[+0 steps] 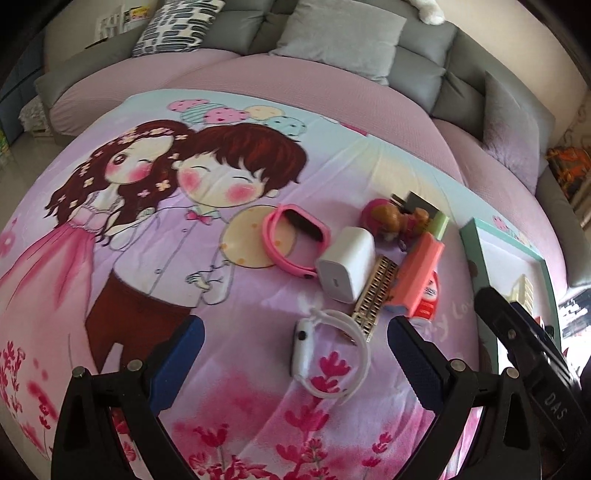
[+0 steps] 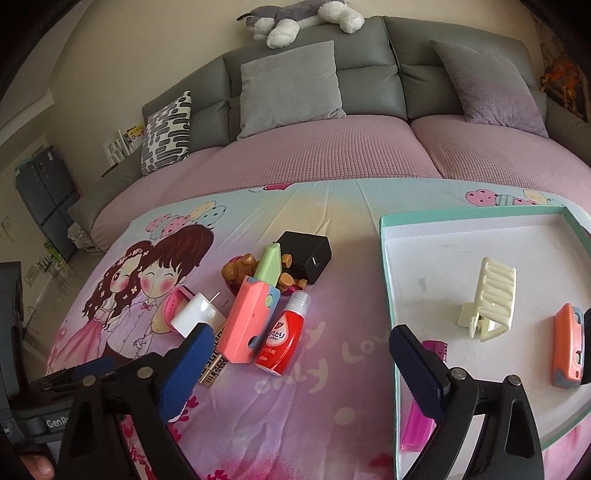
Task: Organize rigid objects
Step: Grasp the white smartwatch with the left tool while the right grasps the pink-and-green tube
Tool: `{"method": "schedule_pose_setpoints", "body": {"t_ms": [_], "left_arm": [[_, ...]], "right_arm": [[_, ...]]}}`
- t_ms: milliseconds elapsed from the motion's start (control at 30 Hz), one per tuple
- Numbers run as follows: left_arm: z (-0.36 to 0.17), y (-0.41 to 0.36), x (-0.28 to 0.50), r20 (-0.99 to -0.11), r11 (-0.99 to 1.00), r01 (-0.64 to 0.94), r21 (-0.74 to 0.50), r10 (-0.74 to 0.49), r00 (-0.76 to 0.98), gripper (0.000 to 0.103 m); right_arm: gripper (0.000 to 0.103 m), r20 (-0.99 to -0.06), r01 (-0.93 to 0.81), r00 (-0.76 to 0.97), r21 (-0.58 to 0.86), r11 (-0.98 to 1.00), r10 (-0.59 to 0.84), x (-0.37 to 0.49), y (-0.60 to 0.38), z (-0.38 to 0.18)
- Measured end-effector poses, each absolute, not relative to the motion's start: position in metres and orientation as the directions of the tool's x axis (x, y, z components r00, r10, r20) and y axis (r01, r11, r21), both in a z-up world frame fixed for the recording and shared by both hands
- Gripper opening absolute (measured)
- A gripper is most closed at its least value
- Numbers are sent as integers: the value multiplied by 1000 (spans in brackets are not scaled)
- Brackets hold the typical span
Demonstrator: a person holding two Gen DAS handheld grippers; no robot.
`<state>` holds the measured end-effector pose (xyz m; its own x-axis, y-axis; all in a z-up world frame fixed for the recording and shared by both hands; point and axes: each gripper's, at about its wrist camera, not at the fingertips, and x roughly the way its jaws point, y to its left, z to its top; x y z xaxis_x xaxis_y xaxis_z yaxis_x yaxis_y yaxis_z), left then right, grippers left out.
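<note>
My left gripper is open, its jaws either side of a white watch lying on the cartoon cloth. Beyond it lie a white charger, a pink watch, a gold comb, a pink and green carrot-shaped toy, a red bottle and a doll. My right gripper is open and empty, above the cloth between the pile and the teal-rimmed tray. The tray holds a cream hair clip, an orange item and a pink item. A black charger lies behind the pile.
A grey sofa with a pink cover and several cushions stands behind the cloth-covered surface. A plush dog lies on the sofa back. The right gripper's arm shows in the left wrist view, over the tray.
</note>
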<state>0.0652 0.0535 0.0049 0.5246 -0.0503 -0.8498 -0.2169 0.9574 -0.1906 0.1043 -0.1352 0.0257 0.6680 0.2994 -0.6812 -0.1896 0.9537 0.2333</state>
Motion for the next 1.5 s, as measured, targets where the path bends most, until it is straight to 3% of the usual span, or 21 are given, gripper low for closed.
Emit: {"method": "schedule_pose_setpoints", "body": {"t_ms": [300,433,533,667,833,1233,1367,1500], "left_arm": [[-7,38,71,-853,972,-126,-199,-108,510,98],[-14,37,74,-860,968,-112,-225,-143,490,78],[-17,36,75,-864,970,-108,-219,-142,483,77],[-17,38,73,-857,965,-92,-244,-170,486,58],[-19,43,71,-857,962,-83,-259,-189,480,51],[-19,59,68,-851,956,-114,-271,-183,492,50],[-21,67,68,-852,951,-145,-272,-169,495,50],[-21,72,68,-851,949,-161,-272,-159,500,50]], "right_arm": [[81,-682,-170,659,278,946,318,108,-139,23],[75,-689,-178,650,273,945,322,110,-134,21],[72,-697,-186,639,270,945,325,114,-128,18],[66,-707,-201,624,268,942,334,118,-117,14],[66,-721,-220,608,249,943,332,120,-103,9],[65,-737,-243,590,227,943,330,129,-80,3],[58,-743,-256,591,198,946,315,136,-68,3],[44,-758,-241,586,175,955,287,142,-64,-3]]}}
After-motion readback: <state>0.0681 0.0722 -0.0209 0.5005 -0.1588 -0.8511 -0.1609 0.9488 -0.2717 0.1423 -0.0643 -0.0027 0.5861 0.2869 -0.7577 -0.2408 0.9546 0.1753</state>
